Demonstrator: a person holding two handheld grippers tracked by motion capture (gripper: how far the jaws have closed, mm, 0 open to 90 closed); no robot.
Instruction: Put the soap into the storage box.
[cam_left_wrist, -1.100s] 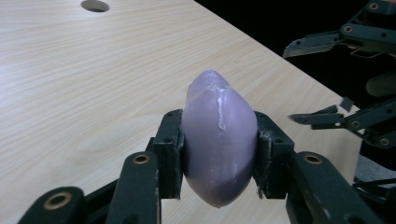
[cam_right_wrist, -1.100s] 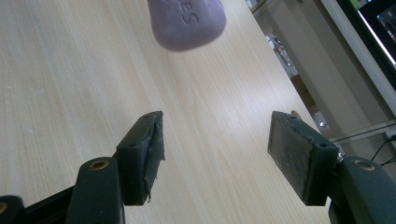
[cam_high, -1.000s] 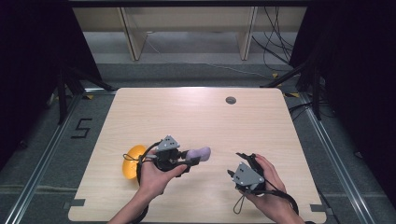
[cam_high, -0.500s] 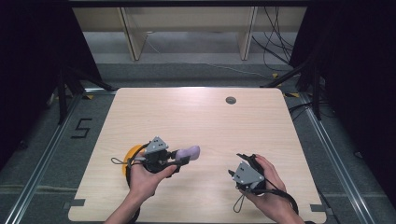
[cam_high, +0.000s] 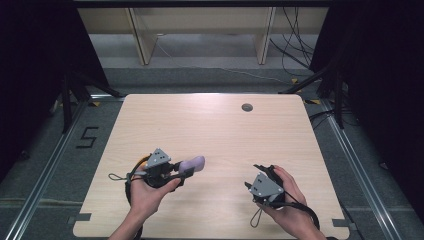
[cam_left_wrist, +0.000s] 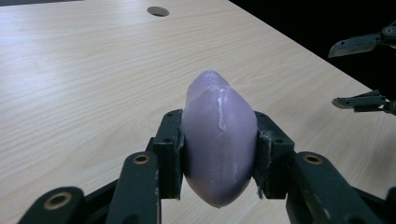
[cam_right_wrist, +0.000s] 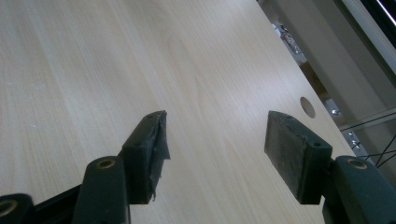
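My left gripper (cam_high: 187, 170) is clamped on a pale purple egg-shaped object (cam_left_wrist: 218, 137), held above the table (cam_high: 215, 130) near its front-left edge. My right gripper (cam_right_wrist: 215, 149) gapes wide, empty, near the front-right edge, bare wood ahead.

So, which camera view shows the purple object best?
The left gripper view: the purple object sits close and sharp, clamped between the left tool's pads. In the high view it is small, sticking out of that tool.
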